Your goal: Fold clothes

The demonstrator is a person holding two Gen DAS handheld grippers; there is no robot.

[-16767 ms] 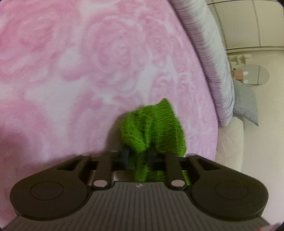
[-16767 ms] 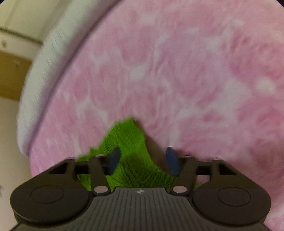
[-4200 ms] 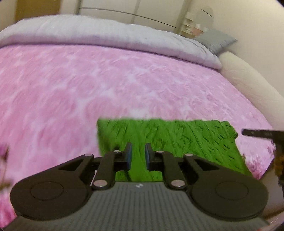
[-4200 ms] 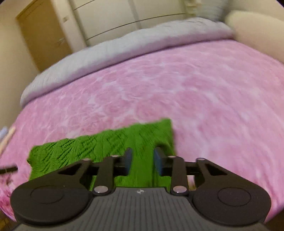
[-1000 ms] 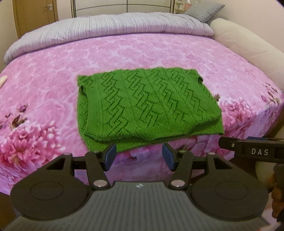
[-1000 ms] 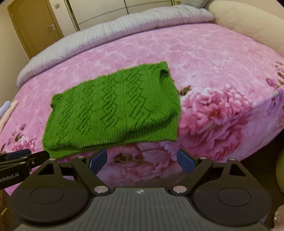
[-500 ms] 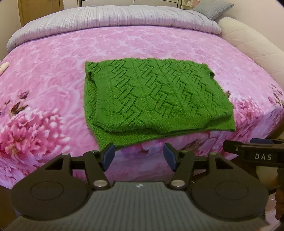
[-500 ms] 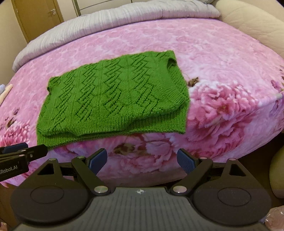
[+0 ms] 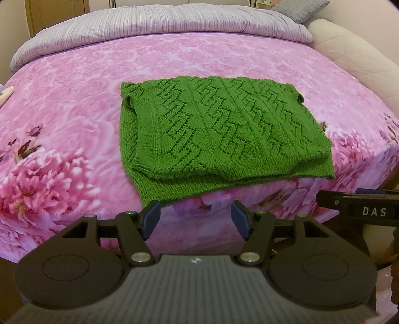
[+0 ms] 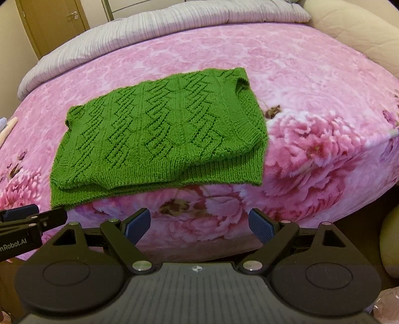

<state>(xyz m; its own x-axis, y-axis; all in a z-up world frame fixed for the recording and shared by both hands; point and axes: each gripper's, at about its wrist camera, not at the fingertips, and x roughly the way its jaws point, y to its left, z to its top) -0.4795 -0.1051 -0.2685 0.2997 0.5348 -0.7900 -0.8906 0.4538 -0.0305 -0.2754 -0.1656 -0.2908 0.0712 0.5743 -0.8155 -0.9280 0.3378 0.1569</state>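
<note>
Green knitted vest (image 9: 219, 134) is lying folded flat on the pink floral bedspread (image 9: 64, 104), close to the near edge of the bed. Its long axis is running left to right across both views, the folded layers' hems facing the grippers, with the lower layer's ribbed hem sticking out a bit past the upper one.

Left gripper (image 9: 195, 220) is hanging just in front of and below that near edge, jaws spread with nothing between them; its left fingertip (image 9: 152, 216) is sitting right under the vest's near left corner but not visibly touching it. Right gripper (image 10: 199, 224) is hovering the same way, jaws spread wider, empty, below the vest's near edge and clear of the cloth. Each is showing in the other's view at the side.

The vest is lying ahead of and above both tools. The left gripper is looking nearer the left corner, the right gripper nearer the right corner (image 10: 259, 179); if another fold is coming it would probably be across the long axis, one short end over the other. It also looks close to done.

Nothing is blocking the way: grey duvet (image 9: 159, 22) bunched at the far end, beige headboard (image 10: 361, 30) off right, a pale object (image 9: 6, 96) at the left edge, too cropped to identify. All well apart from the vest.
</note>
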